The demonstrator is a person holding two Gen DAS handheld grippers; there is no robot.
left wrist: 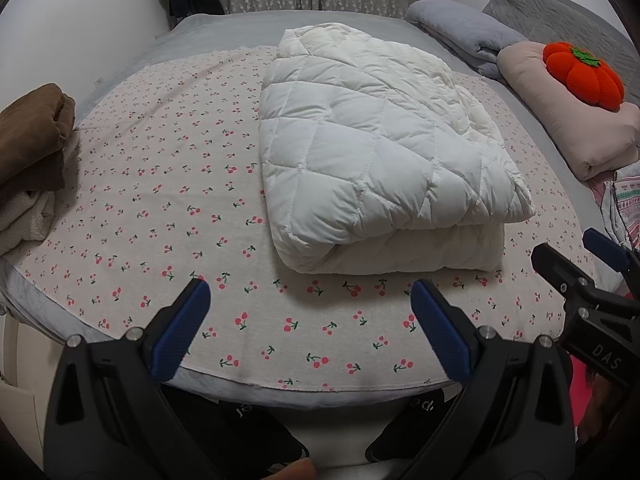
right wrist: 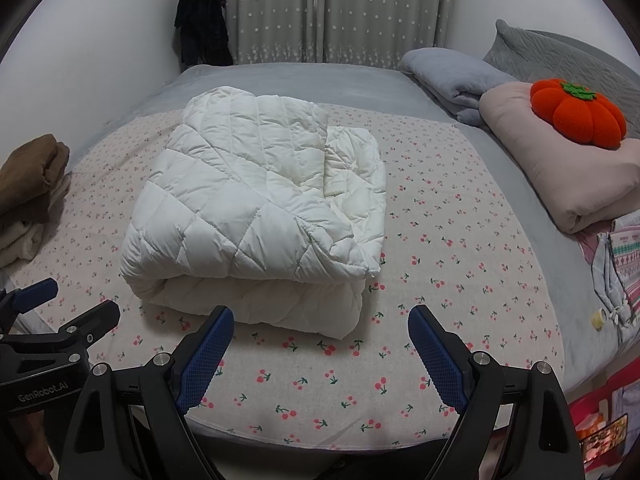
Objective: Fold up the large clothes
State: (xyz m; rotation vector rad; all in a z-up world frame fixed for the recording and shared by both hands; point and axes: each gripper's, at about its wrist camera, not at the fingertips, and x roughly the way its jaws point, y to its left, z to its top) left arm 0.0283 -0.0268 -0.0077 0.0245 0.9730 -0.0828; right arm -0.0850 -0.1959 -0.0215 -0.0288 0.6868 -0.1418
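Note:
A white quilted puffer garment (left wrist: 376,156) lies folded into a thick bundle on the cherry-print sheet (left wrist: 160,208); it also shows in the right wrist view (right wrist: 256,216). My left gripper (left wrist: 310,292) is open and empty, held above the near edge of the bed, short of the bundle. My right gripper (right wrist: 320,320) is open and empty, just in front of the bundle's near fold. The right gripper also shows in the left wrist view (left wrist: 576,256), and the left gripper shows in the right wrist view (right wrist: 72,304).
Folded brown and cream clothes (left wrist: 32,152) are stacked at the left edge. A pink pillow (right wrist: 568,168) with an orange pumpkin cushion (right wrist: 580,114), a grey blanket (right wrist: 452,76) and patterned clothes (right wrist: 624,272) lie on the right. Curtains (right wrist: 340,12) hang behind.

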